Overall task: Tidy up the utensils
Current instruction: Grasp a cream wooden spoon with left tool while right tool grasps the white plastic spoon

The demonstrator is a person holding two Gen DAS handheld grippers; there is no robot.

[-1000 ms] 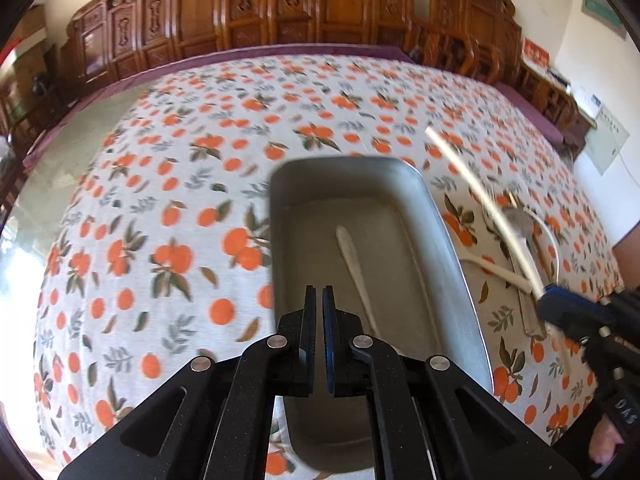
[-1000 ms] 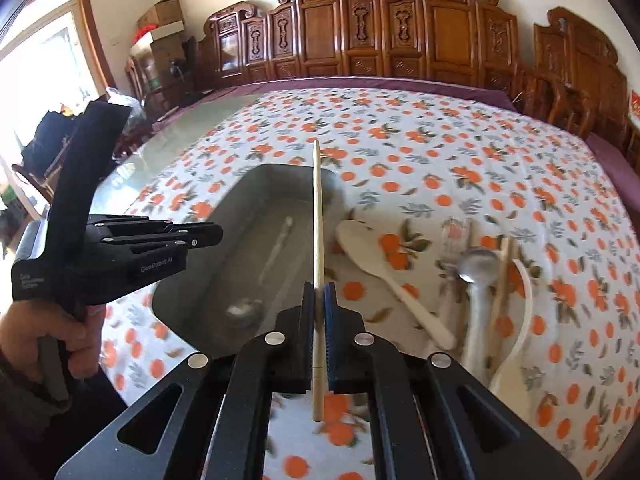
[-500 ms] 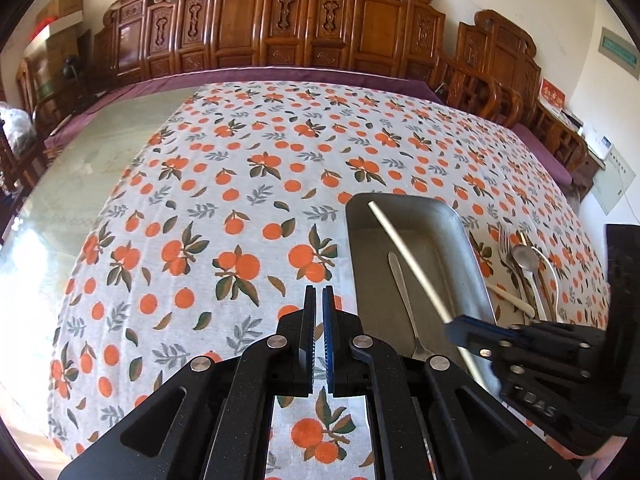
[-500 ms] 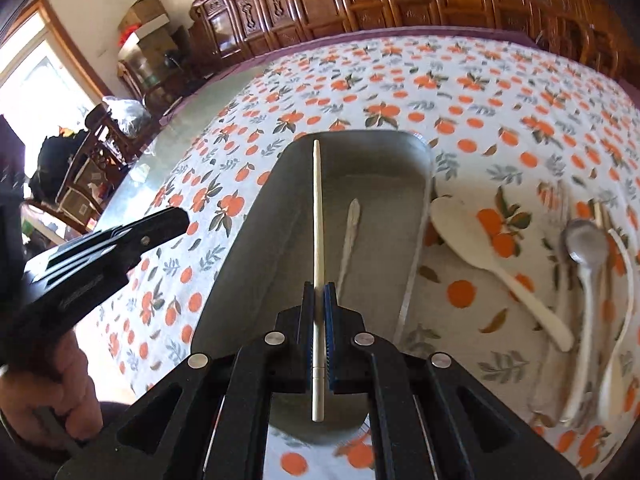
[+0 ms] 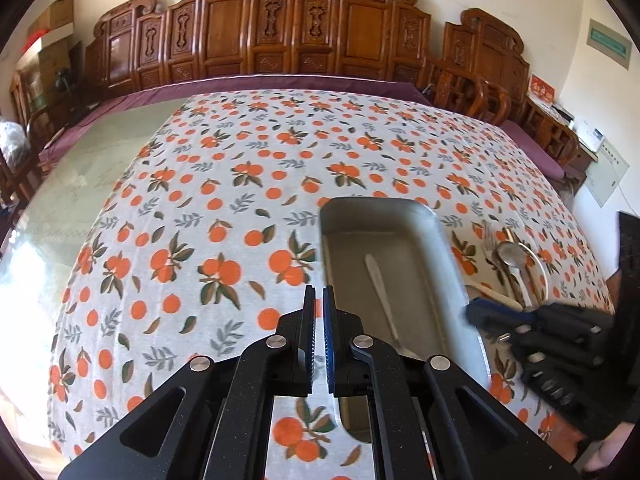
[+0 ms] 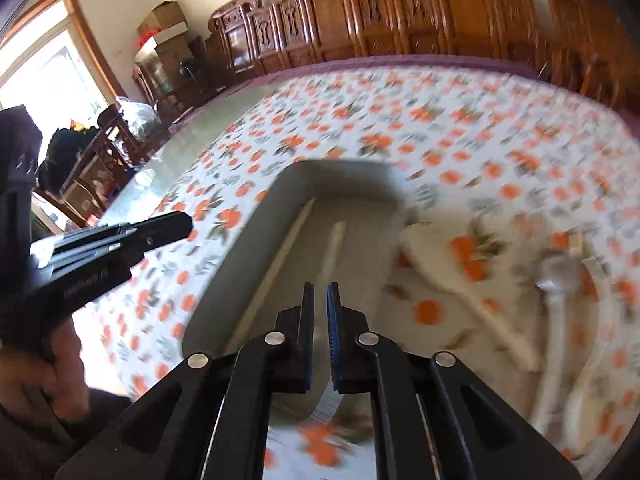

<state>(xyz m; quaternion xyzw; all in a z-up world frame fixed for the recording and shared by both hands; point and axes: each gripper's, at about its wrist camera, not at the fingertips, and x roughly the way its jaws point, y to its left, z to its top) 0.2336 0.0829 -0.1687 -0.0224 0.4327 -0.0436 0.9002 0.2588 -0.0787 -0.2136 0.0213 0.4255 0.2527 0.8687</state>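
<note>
A grey metal tray [image 5: 452, 256] [image 6: 344, 172] sits on the orange-print tablecloth. In it lie a metal spoon [image 5: 382, 280] [image 6: 334, 246] and a wooden chopstick [image 6: 280, 256] along its left wall. My right gripper [image 6: 319, 292] hovers over the tray's near end, jaws slightly apart and empty; it also shows in the left wrist view [image 5: 480, 308]. My left gripper [image 5: 319, 294] is nearly closed and empty, above the cloth just left of the tray. Right of the tray lie a white rice paddle [image 6: 460, 280], a fork [image 5: 490, 236], a metal spoon [image 5: 512, 254] and a white spoon [image 6: 556, 320].
Carved wooden chairs [image 5: 304, 36] line the far side of the table. Bare glass tabletop [image 5: 80, 184] lies left of the cloth. The left hand-held gripper [image 6: 100, 248] shows at the left of the right wrist view, which is blurred by motion.
The right gripper let go of the chopstick, which now lies in the tray, and has drawn back. The left gripper has shifted a little.
</note>
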